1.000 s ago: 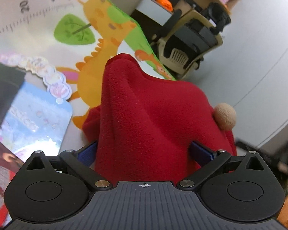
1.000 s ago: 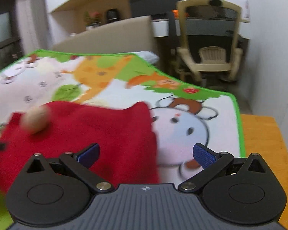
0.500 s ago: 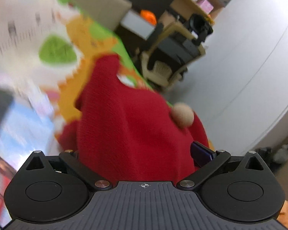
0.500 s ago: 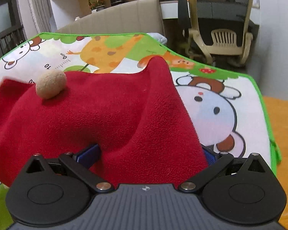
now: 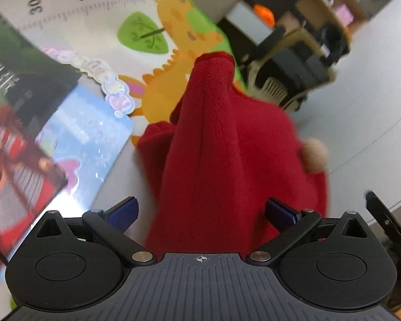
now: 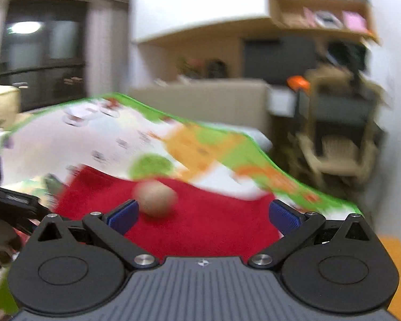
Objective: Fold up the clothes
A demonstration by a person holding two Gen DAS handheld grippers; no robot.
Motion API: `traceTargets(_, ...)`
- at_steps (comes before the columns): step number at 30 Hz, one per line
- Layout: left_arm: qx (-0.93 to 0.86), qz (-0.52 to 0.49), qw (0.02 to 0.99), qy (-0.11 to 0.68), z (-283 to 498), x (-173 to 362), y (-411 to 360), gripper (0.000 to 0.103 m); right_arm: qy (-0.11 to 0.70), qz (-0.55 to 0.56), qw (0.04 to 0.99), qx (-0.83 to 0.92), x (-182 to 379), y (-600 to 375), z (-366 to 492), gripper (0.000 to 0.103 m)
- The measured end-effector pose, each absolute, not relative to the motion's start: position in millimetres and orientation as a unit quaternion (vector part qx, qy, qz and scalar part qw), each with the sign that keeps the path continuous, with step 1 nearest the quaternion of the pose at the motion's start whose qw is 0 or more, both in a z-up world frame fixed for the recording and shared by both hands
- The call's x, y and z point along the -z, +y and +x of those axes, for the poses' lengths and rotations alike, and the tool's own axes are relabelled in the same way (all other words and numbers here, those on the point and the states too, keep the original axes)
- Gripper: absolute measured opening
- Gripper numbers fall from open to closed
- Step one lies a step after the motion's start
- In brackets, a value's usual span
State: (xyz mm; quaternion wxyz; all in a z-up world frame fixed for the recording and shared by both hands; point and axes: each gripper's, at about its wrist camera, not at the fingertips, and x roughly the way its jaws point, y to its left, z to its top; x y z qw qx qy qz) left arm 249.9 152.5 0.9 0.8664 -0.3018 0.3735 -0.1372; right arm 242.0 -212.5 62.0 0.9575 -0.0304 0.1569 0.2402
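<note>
**Red fleece garment lifted off the play mat, both grippers spread wide**

The left gripper (image 5: 200, 211) has its two blue-padded fingers (image 5: 121, 214) set wide apart, with the red fleece garment (image 5: 216, 144) rising between them in a tall bunched ridge. The cloth fills the gap, but the pads stand clear on either side, so the jaws do not look clamped; whether some fabric is caught lower down, out of view, cannot be told. The right gripper (image 6: 204, 216) is likewise spread wide, its pads on either side of a flat stretch of the same garment (image 6: 200, 222), not pinching it as far as this blurred view shows.

The garment lies partly on the printed play mat (image 5: 93, 13), peaked toward the mat's green border, with a round tan pompom (image 5: 314, 155) sewn on near its right side. In the right wrist view the pompom (image 6: 156, 199) sits just beside the left pad. Left of the garment on the mat lie a glossy blue card (image 5: 91, 144) and a darker red package (image 5: 16, 165). An office chair (image 5: 294, 61) stands beyond the mat's edge.

The fleece looks light, thick and floppy; it will slump and hold soft ridges rather than crisp creases, and it should grip well against the pads. Best taken at a hem or corner, through one layer only, away from the pompom.
</note>
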Motion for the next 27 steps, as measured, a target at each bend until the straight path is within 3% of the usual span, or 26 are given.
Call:
traceTargets(6,0.115,-0.365,0.831,0.403,231,22,156,0.103,0.143,-0.133,0.945,-0.262,-32,-159,249,0.103)
traceTargets(10,0.124,-0.378,0.845,0.358,244,23,139,0.103,0.167,-0.081,0.964,-0.188,-15,-167,279,0.103)
traceTargets(15,0.198,-0.299,0.905,0.228,241,-25,93,0.103,0.276,0.026,0.949,-0.148,16,-207,325,0.103)
traceTargets(18,0.264,-0.258,0.913,0.176,235,-49,64,0.103,0.282,0.063,0.945,-0.150,25,-221,326,0.103)
traceTargets(27,0.272,-0.188,0.931,0.154,226,-38,44,0.103,0.263,0.039,0.954,-0.140,21,-210,317,0.103)
